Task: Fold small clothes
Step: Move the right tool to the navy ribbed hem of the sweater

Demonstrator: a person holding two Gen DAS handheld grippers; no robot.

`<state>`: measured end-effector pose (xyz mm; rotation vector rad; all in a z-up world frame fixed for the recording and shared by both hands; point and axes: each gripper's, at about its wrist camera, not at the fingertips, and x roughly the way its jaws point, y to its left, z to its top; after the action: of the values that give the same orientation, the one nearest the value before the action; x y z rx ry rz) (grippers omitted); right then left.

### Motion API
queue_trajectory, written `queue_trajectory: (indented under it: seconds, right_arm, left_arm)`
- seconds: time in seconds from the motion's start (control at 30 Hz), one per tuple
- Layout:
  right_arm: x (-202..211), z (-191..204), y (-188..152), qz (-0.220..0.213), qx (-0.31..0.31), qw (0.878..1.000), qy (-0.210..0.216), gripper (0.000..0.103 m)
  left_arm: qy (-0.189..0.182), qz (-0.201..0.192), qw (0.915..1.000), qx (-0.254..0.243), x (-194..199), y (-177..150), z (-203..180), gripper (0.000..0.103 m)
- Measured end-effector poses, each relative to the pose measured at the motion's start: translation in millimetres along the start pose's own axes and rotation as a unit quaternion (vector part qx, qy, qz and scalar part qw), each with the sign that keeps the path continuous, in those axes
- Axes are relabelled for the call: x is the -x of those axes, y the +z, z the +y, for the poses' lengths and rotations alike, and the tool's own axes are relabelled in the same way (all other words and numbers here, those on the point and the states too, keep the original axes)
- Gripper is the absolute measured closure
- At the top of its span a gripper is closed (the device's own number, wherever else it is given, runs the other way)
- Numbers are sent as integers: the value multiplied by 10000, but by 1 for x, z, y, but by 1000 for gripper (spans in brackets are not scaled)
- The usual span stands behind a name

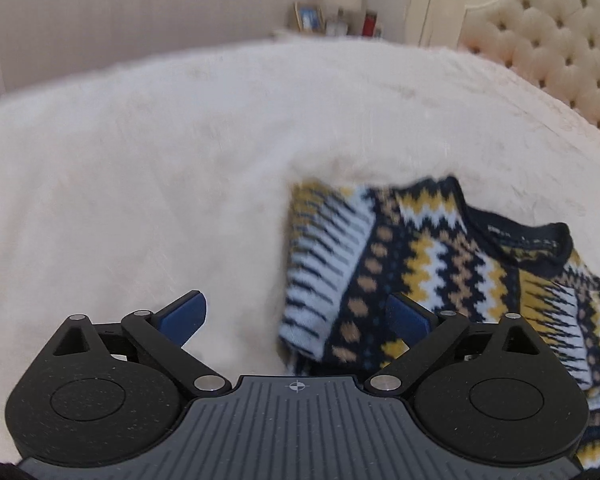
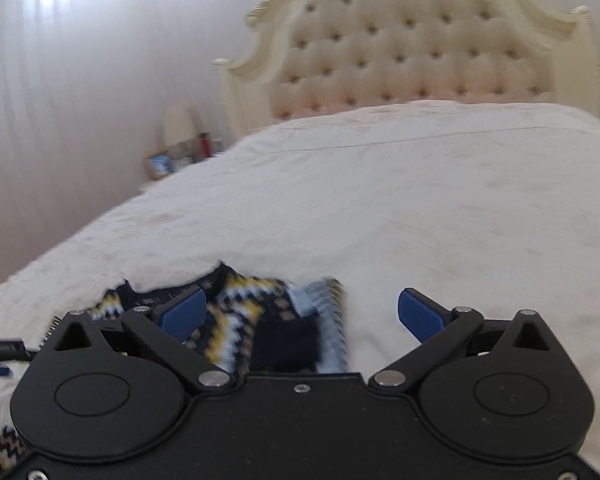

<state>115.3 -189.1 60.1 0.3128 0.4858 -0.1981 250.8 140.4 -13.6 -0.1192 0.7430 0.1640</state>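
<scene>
A small knitted sweater (image 1: 412, 264) with navy, yellow, white and tan zigzag bands lies on the cream bedspread (image 1: 160, 168). Its sleeves are folded inward. My left gripper (image 1: 296, 318) is open and empty, above the sweater's left edge, its right blue finger (image 1: 410, 318) over the fabric. In the right wrist view the sweater (image 2: 240, 320) lies low and left. My right gripper (image 2: 300, 316) is open and empty over the sweater's right edge, its left finger (image 2: 182, 314) above the knit. Both views are motion-blurred.
A cream tufted headboard (image 2: 412, 48) stands at the far end of the bed (image 2: 420, 200). A bedside table with a lamp (image 2: 180, 124), a picture frame (image 2: 160, 164) and small bottles sits by the striped wall. The bed's left edge (image 1: 40, 92) drops off.
</scene>
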Motion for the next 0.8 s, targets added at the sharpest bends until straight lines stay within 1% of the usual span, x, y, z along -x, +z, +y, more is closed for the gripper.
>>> queue_trajectory:
  seconds: [0.07,0.1,0.2,0.27,0.43,0.5,0.57,0.67,0.73,0.8]
  right_arm:
    - [19,5,-12,9,-42,9992,-387,1]
    - [26,6,-17,32,-66,9992,-405,1]
    - [44,11,-24,334,-32,9994,-61,1]
    - [55,13,-31,495,-109,9987,28,1]
    - [80,15,-50,1078,-346,9929,362,1]
    - [90,14,-57,1265,-337,9904,440,1]
    - [97,13,-61,1383,-246,9890,462,1]
    - [108,11,-71,1515,-79,9873,469,1]
    - [112,9,-74,1678,-65,9845,498,1]
    - [111,6,-74,1845,-127,9807,629,1]
  left_arm:
    - [178,-195,9994,-216,12,0,-7,5]
    - [194,-219,9991,-301,16,0,-9,5]
    - [35,-140,9987,-482,33,-2,-14,5]
    - [-128,-135,9988,-462,48,-2,-15,5]
    - [-368,-413,9980,-311,87,3,-18,5]
    - [-423,-544,9973,-268,106,-2,-17,5]
    - [-443,-569,9971,-234,120,-12,-15,5]
    - [-476,-388,9980,-178,131,-31,-11,5]
    - [-538,-170,9984,-76,136,-44,-4,5]
    - [-575,87,9983,62,137,-55,1,5]
